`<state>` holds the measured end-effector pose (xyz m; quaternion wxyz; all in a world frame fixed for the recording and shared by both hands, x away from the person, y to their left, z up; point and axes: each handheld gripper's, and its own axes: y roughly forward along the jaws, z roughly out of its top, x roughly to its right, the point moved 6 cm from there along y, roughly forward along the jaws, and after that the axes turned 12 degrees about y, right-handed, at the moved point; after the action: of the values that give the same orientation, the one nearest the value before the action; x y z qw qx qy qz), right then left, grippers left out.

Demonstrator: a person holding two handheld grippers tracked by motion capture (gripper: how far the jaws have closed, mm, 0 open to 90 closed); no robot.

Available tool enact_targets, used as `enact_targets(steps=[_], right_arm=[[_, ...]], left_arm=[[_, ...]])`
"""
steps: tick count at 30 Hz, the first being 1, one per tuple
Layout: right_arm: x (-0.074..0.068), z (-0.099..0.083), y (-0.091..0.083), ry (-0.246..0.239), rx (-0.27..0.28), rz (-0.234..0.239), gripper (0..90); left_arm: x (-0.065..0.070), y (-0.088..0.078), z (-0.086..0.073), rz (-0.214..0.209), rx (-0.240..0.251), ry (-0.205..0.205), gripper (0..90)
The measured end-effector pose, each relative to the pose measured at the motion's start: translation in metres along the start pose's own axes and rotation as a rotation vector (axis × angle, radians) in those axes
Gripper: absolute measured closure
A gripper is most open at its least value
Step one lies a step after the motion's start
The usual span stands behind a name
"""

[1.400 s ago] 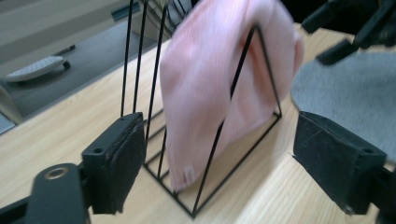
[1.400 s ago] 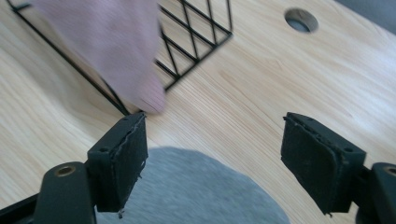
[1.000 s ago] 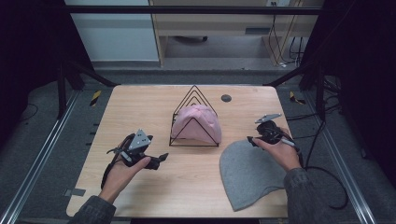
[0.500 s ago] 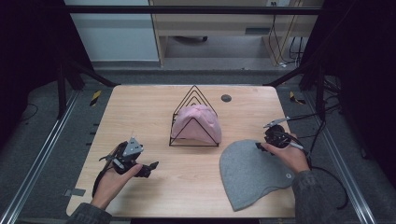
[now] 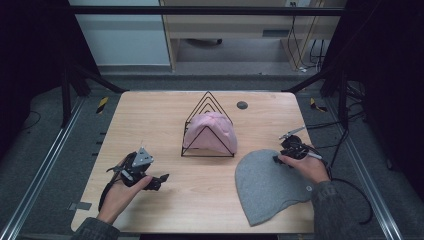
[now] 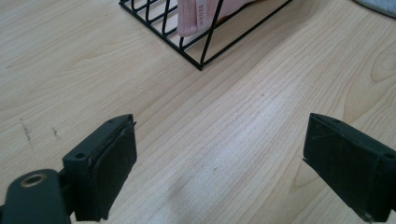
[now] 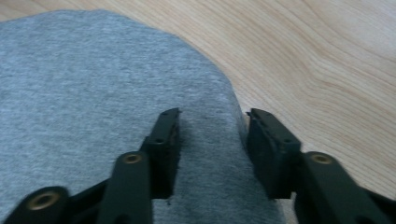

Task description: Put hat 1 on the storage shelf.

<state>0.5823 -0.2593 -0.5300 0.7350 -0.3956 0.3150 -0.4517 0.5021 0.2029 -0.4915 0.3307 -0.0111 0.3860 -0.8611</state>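
A grey knit hat (image 5: 270, 185) lies flat on the wooden table at the near right. My right gripper (image 5: 278, 159) is down on its upper right edge. In the right gripper view the right gripper (image 7: 213, 116) straddles a strip of the grey hat (image 7: 93, 93); one jaw rests on the cloth and the other sits at its rim. The jaws have just been closing, with a wide gap still between them. A pink hat (image 5: 212, 132) hangs in a black wire rack (image 5: 207, 155) at the table's middle. My left gripper (image 5: 160, 181) stands open over bare wood at the near left; the left gripper (image 6: 222, 140) holds nothing.
A small dark round thing (image 5: 242, 105) lies behind the rack near the far edge. The rack's corner (image 6: 201, 65) and the pink hat (image 6: 196, 14) are ahead of the left gripper. A black cable (image 5: 350, 185) trails off the table's right side.
My right gripper came down and in onto the grey hat's edge. The left hand drew back slightly toward the near left.
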Motion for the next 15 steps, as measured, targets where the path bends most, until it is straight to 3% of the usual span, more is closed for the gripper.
enact_targets(steps=[5,6,8,15], right_arm=[[-0.002,-0.001,-0.001,-0.028,0.0,0.002,69.2],[-0.004,-0.001,-0.001,-0.038,-0.003,0.013,78.8],[-0.005,-0.002,-0.002,-0.051,-0.004,0.015,83.4],[-0.013,-0.002,-0.011,-0.076,0.005,0.031,85.4]], left_arm=[[0.001,0.001,0.0,0.0,-0.004,0.006,9.1],[0.001,0.001,0.0,-0.001,-0.007,0.008,9.1],[0.001,0.001,0.0,-0.003,-0.01,0.011,9.1],[0.001,0.003,-0.002,-0.003,-0.02,0.009,9.1]])
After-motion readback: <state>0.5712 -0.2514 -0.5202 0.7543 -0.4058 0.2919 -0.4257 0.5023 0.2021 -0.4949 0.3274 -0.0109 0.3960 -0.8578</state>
